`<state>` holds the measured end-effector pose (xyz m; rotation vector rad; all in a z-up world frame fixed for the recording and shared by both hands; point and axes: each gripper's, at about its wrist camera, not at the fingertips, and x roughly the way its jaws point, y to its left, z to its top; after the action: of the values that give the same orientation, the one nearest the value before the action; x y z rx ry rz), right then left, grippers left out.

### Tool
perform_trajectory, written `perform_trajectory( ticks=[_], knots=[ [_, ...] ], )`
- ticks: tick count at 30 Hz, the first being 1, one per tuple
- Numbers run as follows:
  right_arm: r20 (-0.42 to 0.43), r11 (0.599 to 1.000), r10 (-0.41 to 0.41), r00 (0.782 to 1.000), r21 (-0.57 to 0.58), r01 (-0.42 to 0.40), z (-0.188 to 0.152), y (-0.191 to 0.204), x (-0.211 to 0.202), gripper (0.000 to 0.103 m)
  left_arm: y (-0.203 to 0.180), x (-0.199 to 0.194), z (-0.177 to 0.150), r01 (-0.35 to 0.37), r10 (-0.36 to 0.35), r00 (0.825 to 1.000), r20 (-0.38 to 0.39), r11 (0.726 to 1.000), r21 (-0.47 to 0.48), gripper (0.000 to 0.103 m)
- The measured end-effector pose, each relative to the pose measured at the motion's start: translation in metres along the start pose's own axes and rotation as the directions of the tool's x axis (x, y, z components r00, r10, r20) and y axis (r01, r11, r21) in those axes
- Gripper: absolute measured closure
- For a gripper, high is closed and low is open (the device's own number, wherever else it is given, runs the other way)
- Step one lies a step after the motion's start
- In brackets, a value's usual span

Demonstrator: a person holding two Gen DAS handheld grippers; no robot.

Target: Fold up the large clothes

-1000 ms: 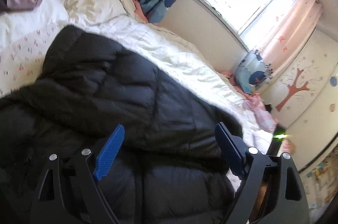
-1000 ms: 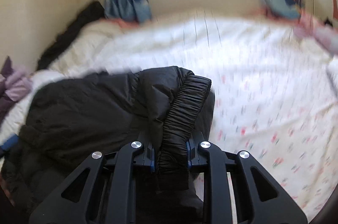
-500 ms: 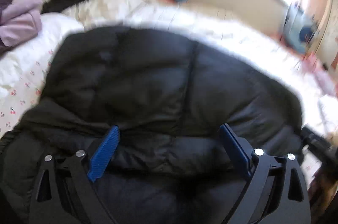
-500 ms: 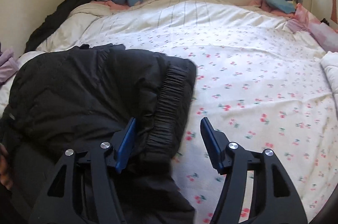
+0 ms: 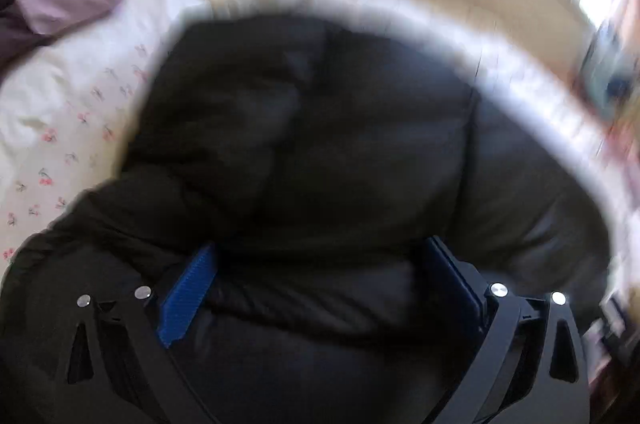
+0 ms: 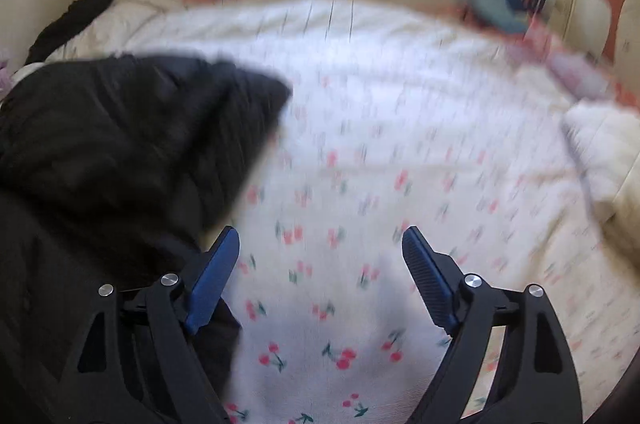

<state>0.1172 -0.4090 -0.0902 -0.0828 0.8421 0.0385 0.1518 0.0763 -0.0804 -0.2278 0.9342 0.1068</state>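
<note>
— Let go of the black padded jacket [image 6: 120,152]? 
— Yes. Right gripper [image 6: 320,256] had just been opening; released the elastic cuff clamped a second earlier, slid off to the side, ended with only the cherry-print bedsheet [image 6: 360,184] between the fingers [image 6: 214,276].

— And on the left? 
— Left gripper [image 5: 320,272] widened a little further, tipped downward and moved in closer over the jacket, with quilted fabric bulging between its fingers [image 5: 188,294], not pinched.

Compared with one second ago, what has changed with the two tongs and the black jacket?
The right tongs let go of the black jacket's elastic cuff: their jaws have just been opening, and only the cherry-print sheet shows between them. The left tongs opened wider and came down close over the jacket. The jacket still lies on the bed.
</note>
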Motion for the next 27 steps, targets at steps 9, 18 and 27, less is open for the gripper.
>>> perform_trajectory(
  ticks=[9,18,27],
  knots=[
    [0.334,0.958,0.278,0.901,-0.021,-0.287,0.030,0.019,-0.076,0.015,0.024,-0.072,0.028,0.088,-0.080,0.957,0.280,0.996,-0.015,0.007],
    [-0.021,0.945,0.277,0.961,-0.177,-0.276,0.060,0.120,0.026,0.013,0.070,0.011,0.036,-0.027,0.027,1.000,-0.006,0.995,-0.100,0.006],
    [0.052,0.943,0.323,0.945,-0.099,-0.317,0.039,0.074,-0.048,0.014,0.097,-0.051,0.028,0.112,-0.104,0.991,0.087,0.989,-0.093,0.006]
  ],
)
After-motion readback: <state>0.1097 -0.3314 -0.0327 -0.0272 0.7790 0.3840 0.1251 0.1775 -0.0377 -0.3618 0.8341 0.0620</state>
